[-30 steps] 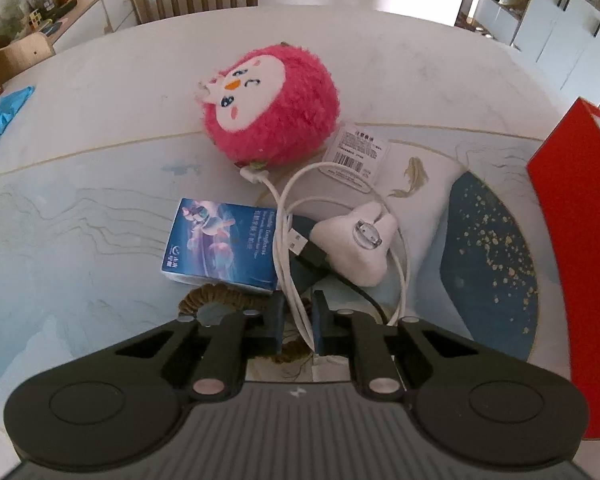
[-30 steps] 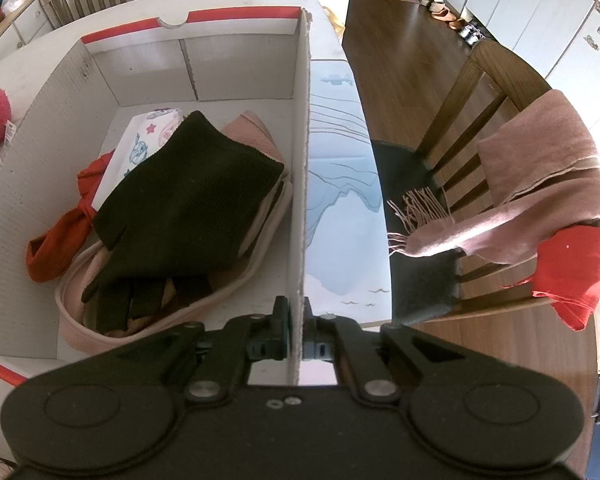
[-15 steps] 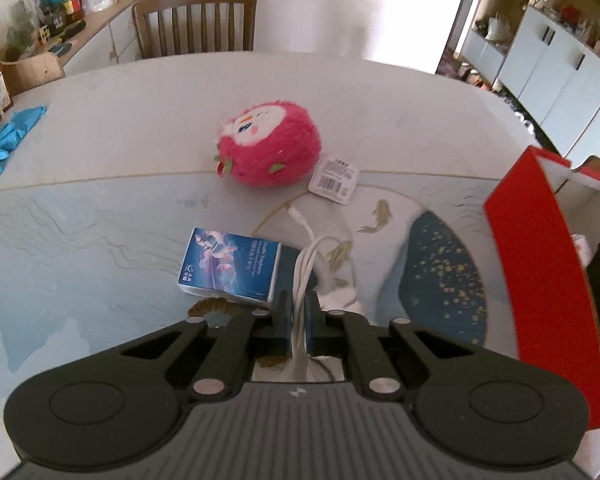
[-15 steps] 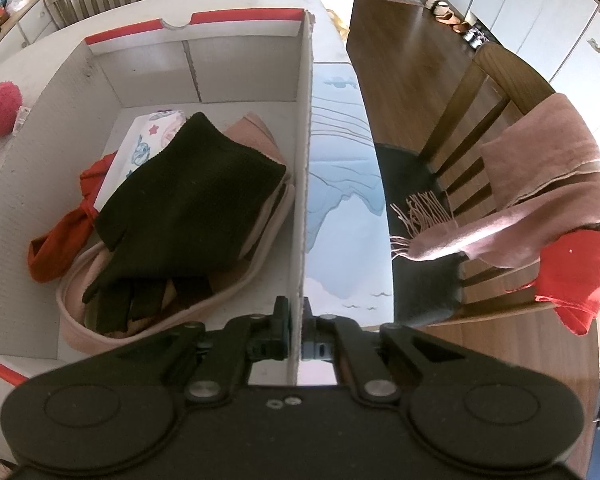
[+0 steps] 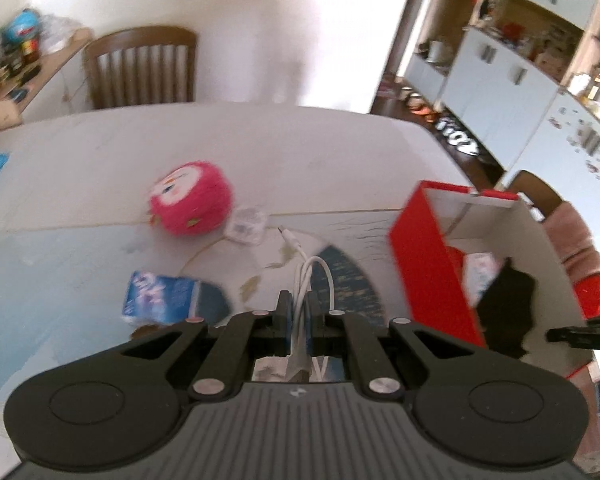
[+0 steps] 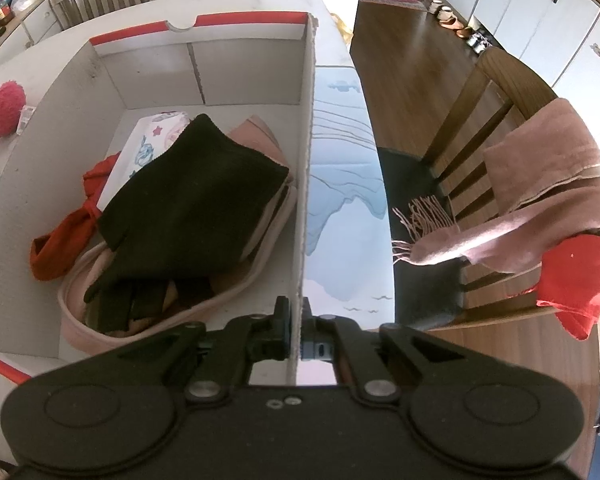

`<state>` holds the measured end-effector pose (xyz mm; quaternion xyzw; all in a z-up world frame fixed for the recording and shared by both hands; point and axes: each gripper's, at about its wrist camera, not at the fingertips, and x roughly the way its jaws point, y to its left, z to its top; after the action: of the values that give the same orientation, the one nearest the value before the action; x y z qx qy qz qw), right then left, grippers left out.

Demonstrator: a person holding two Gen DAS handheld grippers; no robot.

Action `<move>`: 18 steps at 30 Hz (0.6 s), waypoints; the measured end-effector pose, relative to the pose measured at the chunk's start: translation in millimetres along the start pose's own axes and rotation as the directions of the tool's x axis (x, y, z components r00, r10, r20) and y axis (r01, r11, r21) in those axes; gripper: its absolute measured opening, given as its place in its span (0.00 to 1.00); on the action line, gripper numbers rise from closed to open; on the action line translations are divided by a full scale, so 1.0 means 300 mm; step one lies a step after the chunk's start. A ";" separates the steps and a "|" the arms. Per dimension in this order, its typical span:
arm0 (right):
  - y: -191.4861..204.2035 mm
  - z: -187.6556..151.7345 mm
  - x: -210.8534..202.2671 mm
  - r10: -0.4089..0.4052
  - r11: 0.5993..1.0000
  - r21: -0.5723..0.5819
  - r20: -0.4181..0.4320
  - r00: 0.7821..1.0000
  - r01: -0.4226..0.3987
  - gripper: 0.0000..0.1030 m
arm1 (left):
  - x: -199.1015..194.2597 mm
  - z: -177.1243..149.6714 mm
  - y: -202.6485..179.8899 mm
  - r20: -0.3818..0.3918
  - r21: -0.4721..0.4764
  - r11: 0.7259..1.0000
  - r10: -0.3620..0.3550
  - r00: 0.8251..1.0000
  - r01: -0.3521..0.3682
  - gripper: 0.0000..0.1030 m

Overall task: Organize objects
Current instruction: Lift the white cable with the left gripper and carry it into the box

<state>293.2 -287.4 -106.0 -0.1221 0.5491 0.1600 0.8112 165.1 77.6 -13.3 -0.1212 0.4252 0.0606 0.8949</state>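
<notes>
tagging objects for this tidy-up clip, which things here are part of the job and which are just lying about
Part of the job:
- white cable, clamped in the left tongs
- box, wall clamped by the right tongs
- pink plush
- blue packet

Lying about:
- scarf on the chair
- cabinets

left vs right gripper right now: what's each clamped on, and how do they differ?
The left gripper pinches a thin white cable, lifted off the table; the right gripper pinches the rigid wall of the box. The cable loops loosely ahead; the wall stands straight. Both are shut on their item.
</notes>
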 end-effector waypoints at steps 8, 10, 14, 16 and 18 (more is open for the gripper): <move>-0.005 -0.002 -0.003 0.005 1.000 0.000 0.002 1.000 -0.005 0.02 | -0.066 0.061 -0.174 0.042 0.099 0.989 -0.113 0.993 0.109 0.05; -0.004 -0.003 -0.005 0.006 1.000 -0.002 0.004 1.000 -0.006 0.02 | -0.079 0.078 -0.218 0.051 0.129 0.983 -0.138 0.989 0.130 0.05; -0.003 -0.004 -0.005 0.006 1.000 -0.006 0.005 1.000 -0.006 0.02 | -0.081 0.099 -0.299 0.051 0.180 0.969 -0.181 0.982 0.170 0.05; -0.002 -0.004 -0.006 0.007 1.000 -0.008 0.005 1.000 -0.007 0.02 | -0.072 0.107 -0.346 0.044 0.207 0.960 -0.201 0.979 0.188 0.05; -0.003 -0.004 -0.007 0.009 1.000 -0.010 0.006 1.000 -0.009 0.02 | -0.057 0.111 -0.392 0.033 0.231 0.952 -0.216 0.976 0.203 0.05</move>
<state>291.7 -288.9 -104.6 -0.1232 0.5465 0.1669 0.8114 204.1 -26.7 39.7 -0.0612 0.3879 -0.0799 0.9162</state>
